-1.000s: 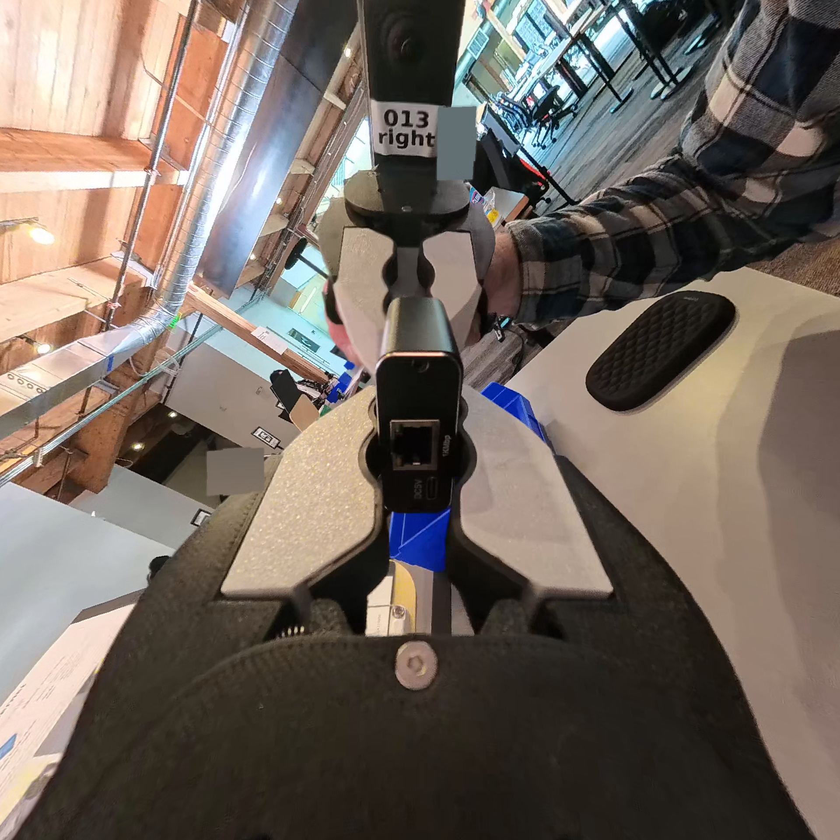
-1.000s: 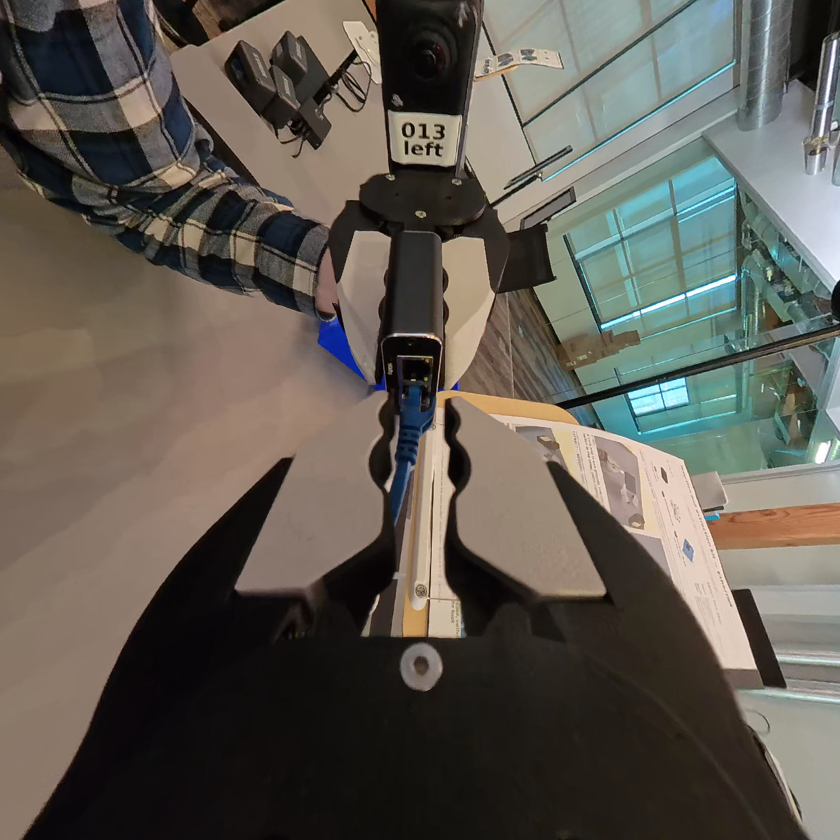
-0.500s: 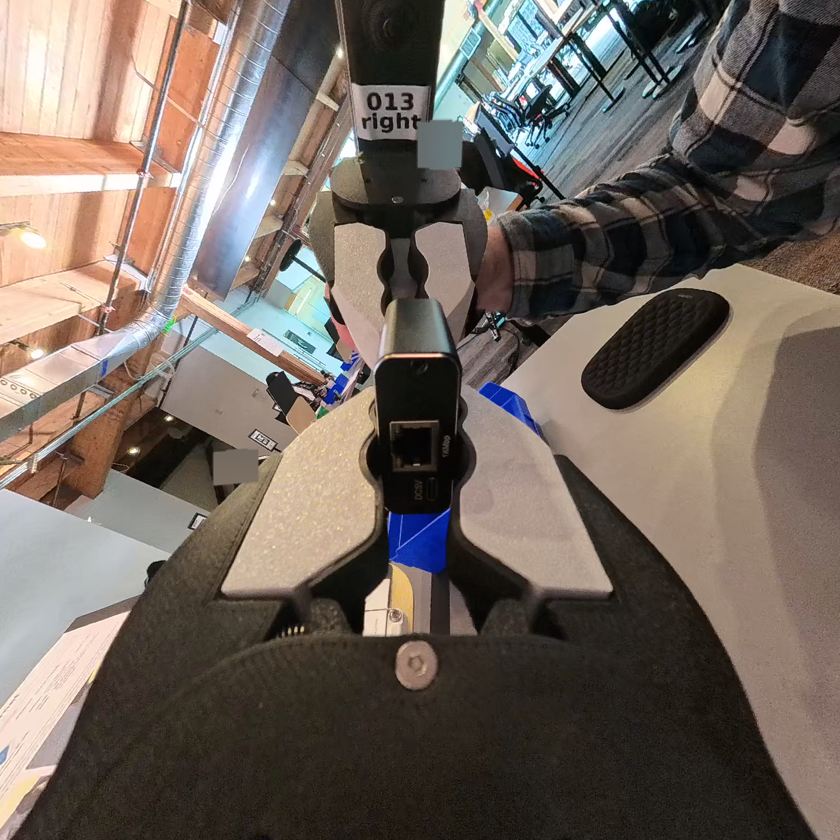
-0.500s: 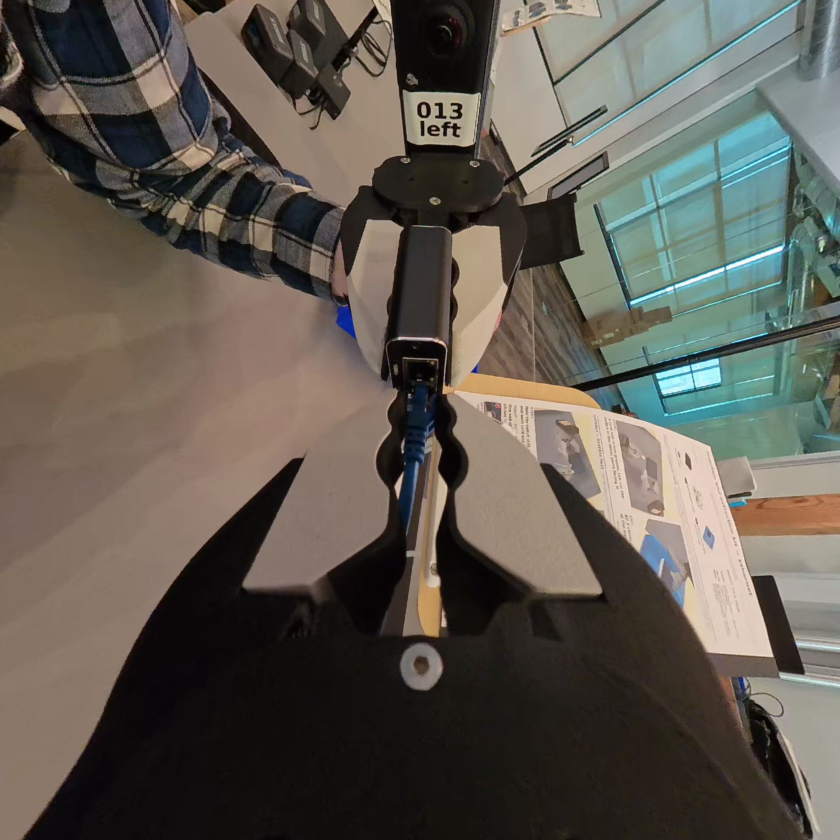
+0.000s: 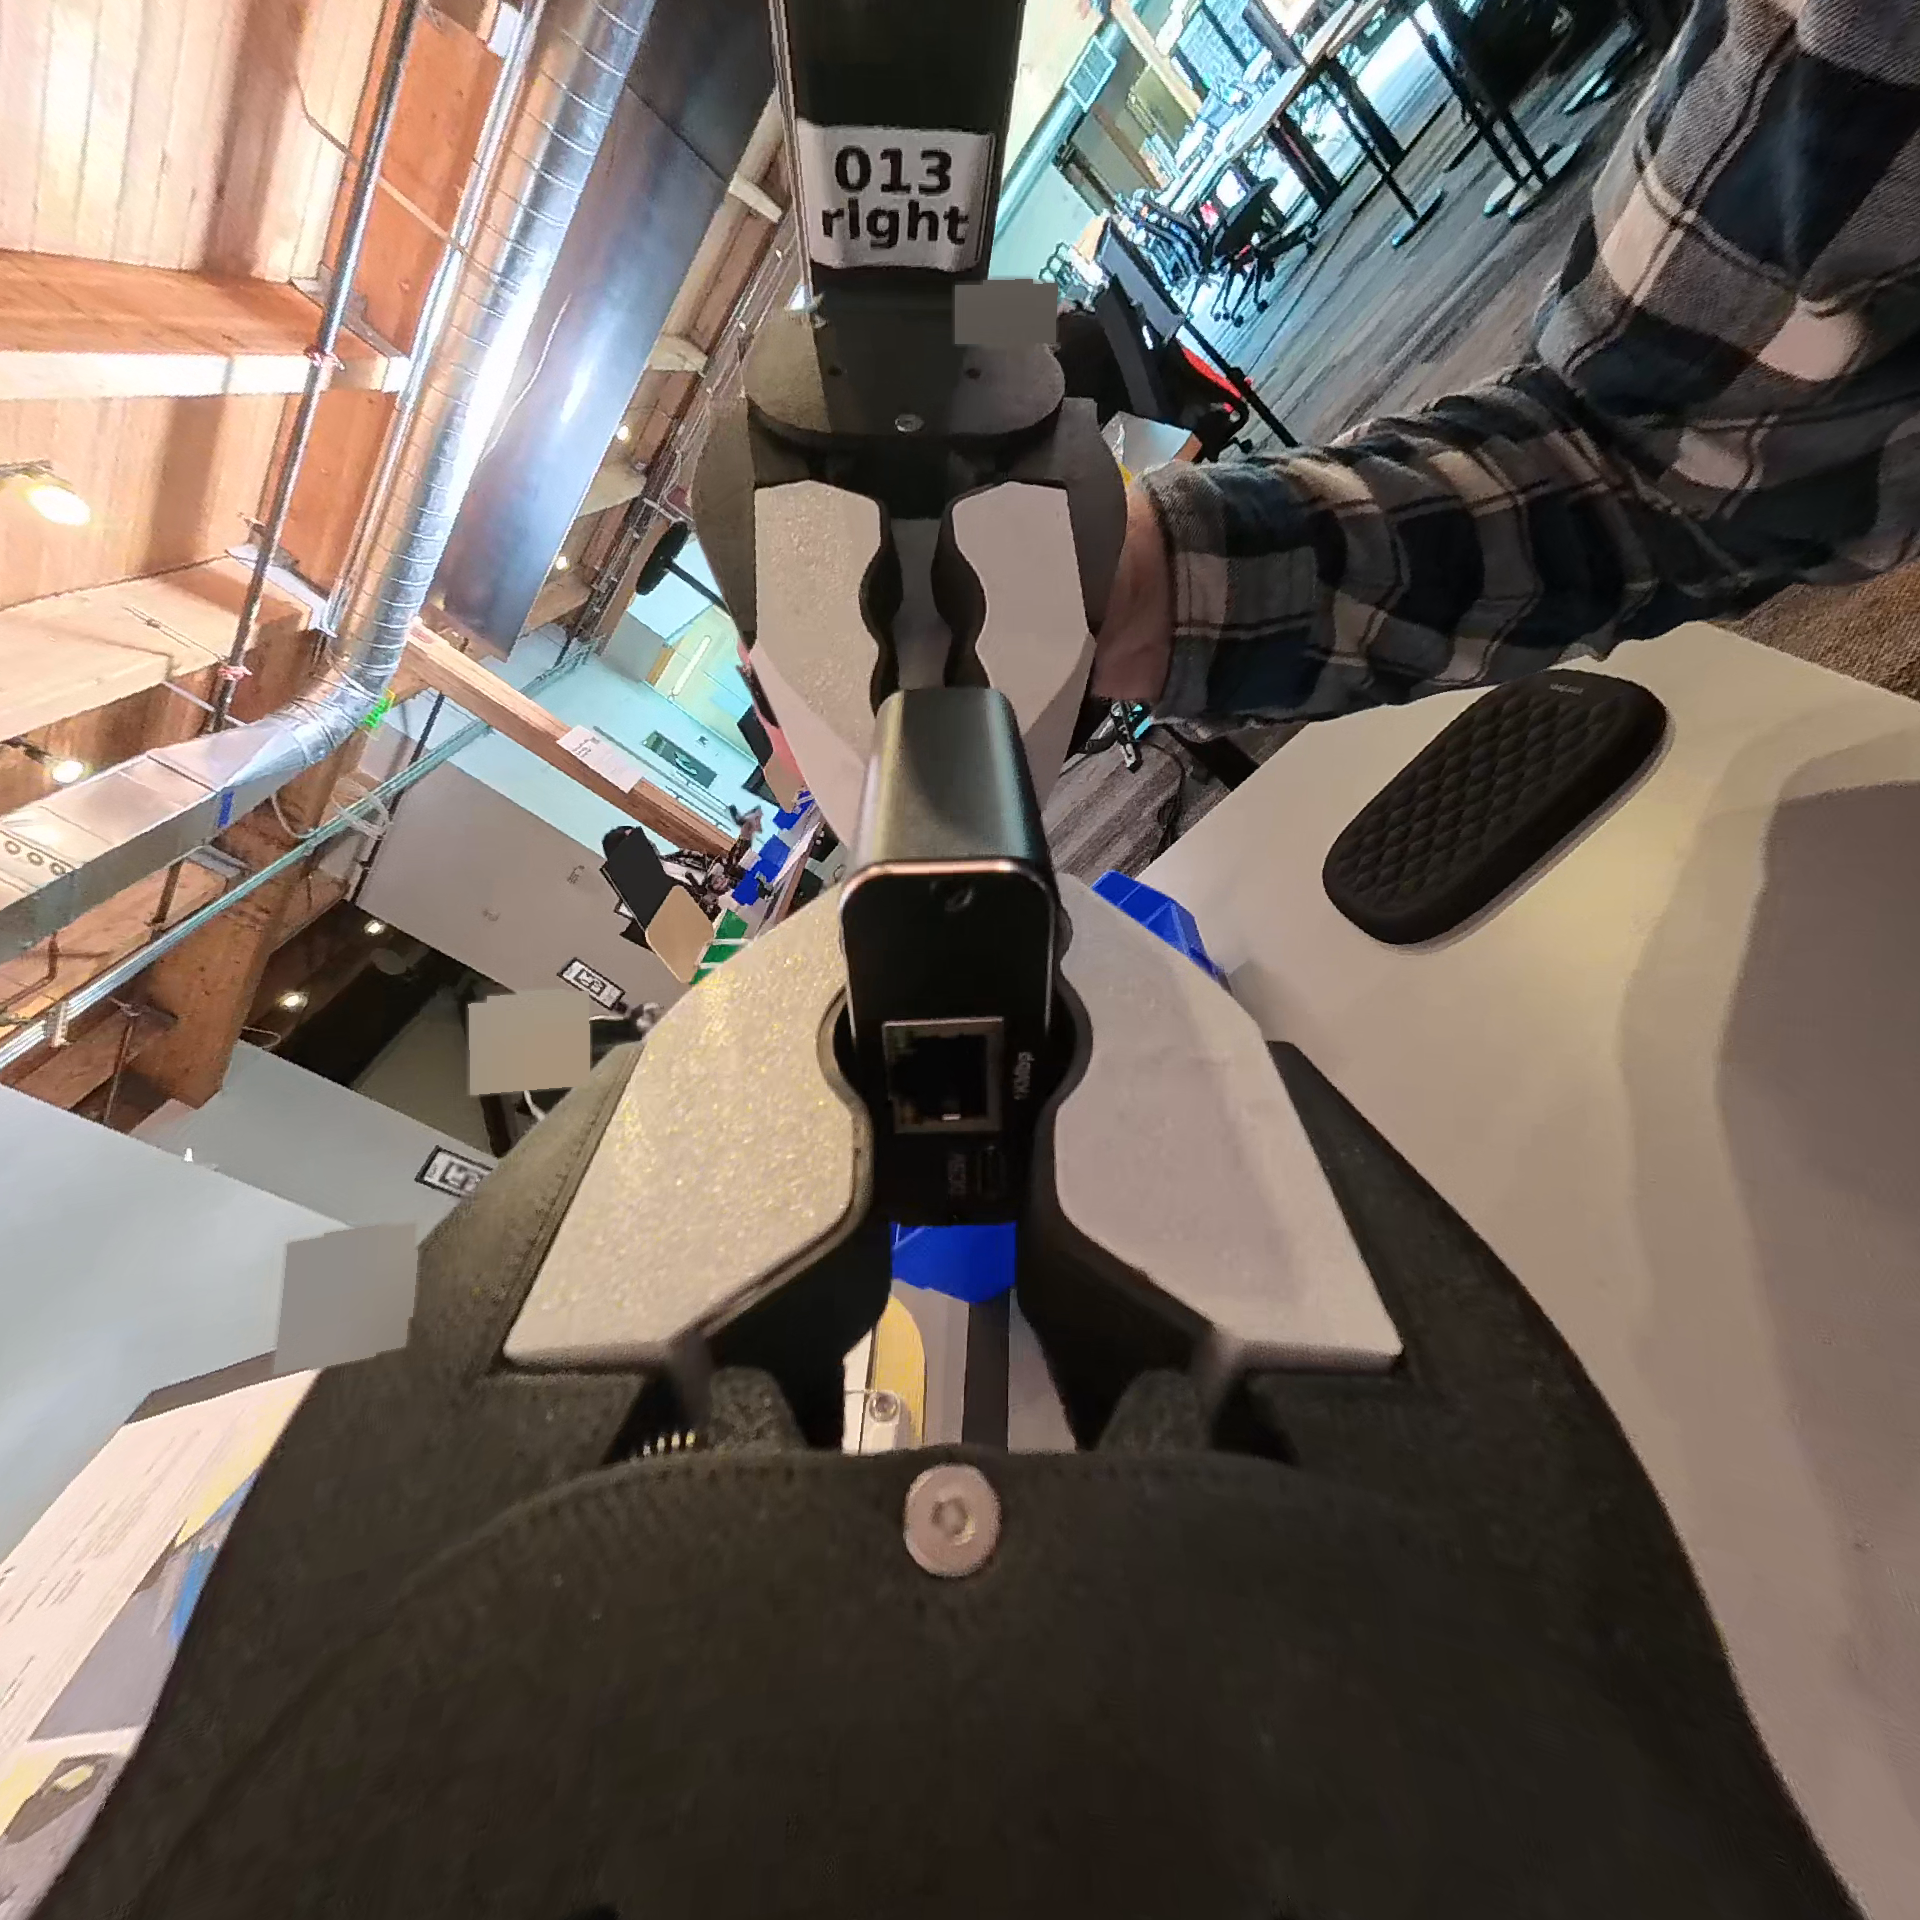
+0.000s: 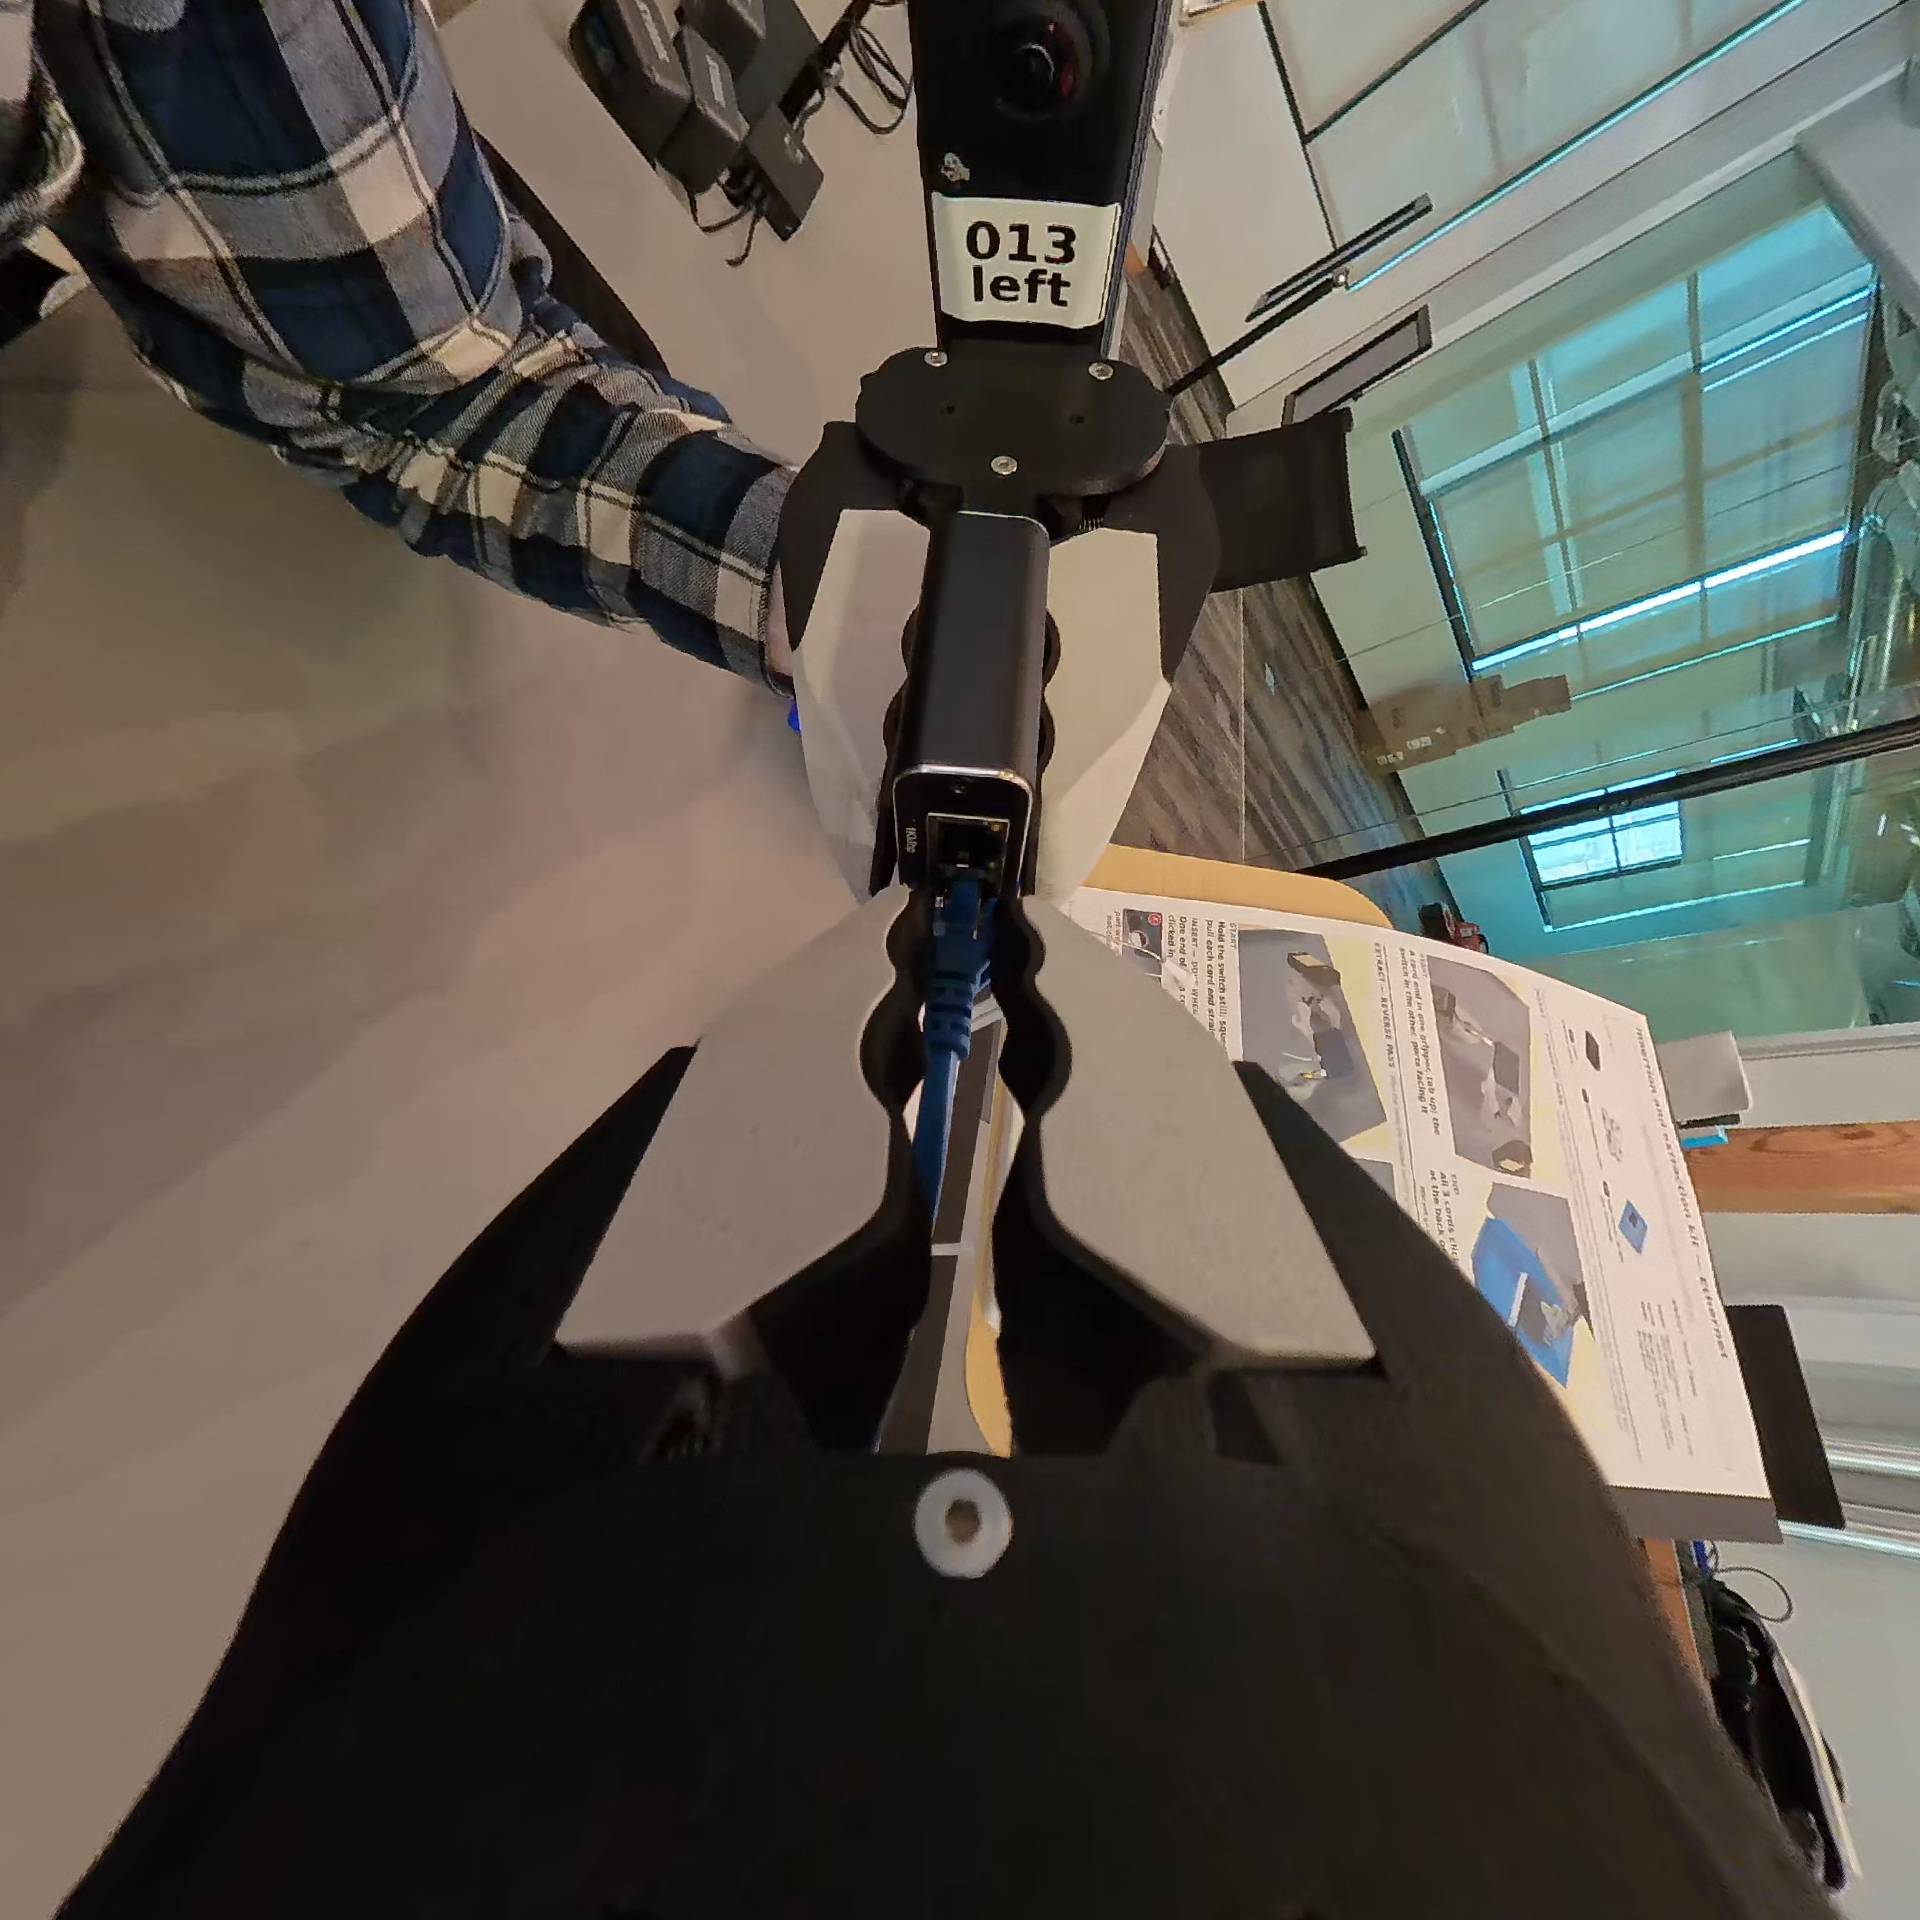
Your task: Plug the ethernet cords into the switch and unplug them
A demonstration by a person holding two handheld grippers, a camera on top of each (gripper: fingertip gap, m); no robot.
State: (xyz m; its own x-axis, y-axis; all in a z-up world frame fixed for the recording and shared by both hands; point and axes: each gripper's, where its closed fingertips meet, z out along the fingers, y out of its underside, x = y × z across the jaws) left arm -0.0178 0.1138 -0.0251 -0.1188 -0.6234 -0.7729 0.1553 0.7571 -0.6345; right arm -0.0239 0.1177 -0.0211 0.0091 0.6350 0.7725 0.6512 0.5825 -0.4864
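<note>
Clearly, in the left wrist view, the left tongs (image 5: 951,1049) are clamping the black switch (image 5: 951,997) between both grey pads, its near port facing the camera and standing empty; the right tongs (image 5: 923,623) are pointing back at it from the far end, above the white bench (image 5: 1558,1143). Turning to the right wrist view, the right tongs (image 6: 961,977) are pinching the blue ethernet cord (image 6: 951,997) just behind its plug, which is sitting at the mouth of the switch's (image 6: 971,717) port; whether it is fully seated I cannot tell. So I judge one insertion is underway, with further plugging and the unplugging remaining.
</note>
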